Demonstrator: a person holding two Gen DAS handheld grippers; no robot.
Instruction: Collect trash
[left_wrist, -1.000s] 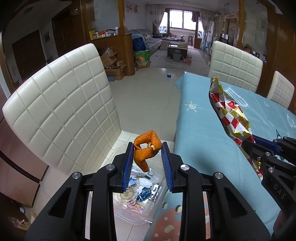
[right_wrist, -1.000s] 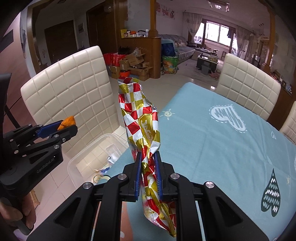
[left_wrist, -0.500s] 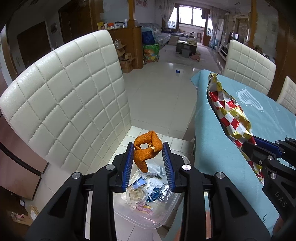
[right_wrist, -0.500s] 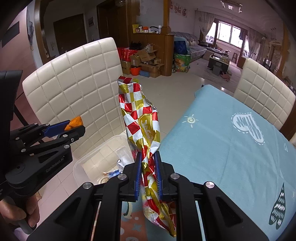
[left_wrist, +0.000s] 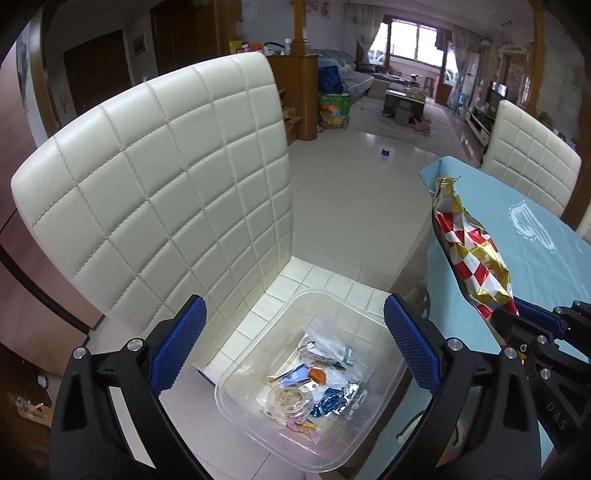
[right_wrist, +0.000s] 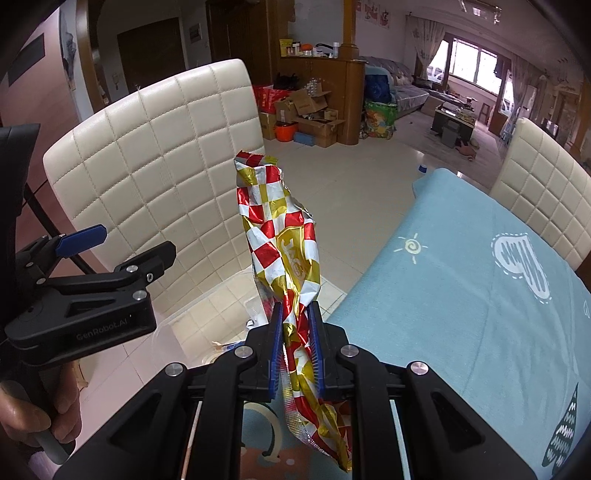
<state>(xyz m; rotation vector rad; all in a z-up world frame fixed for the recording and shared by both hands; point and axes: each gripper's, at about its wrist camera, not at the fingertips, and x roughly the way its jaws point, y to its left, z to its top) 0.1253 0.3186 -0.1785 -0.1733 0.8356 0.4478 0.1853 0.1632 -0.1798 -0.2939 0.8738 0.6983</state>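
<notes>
The crinkled red, white and gold foil wrapper (right_wrist: 286, 254) is pinched in the right hand-held gripper (right_wrist: 295, 347). The left hand-held gripper (left_wrist: 293, 341), its jaws just opened wide and empty, hangs over the clear bin (left_wrist: 384, 402) of scraps

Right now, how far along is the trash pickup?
Done: the left gripper has just opened, nothing between its jaws; wrappers and an orange scrap lie in the clear bin. In hand: the right gripper clamps the red-and-gold checkered wrapper. Left: drop that wrapper in the bin.
</notes>
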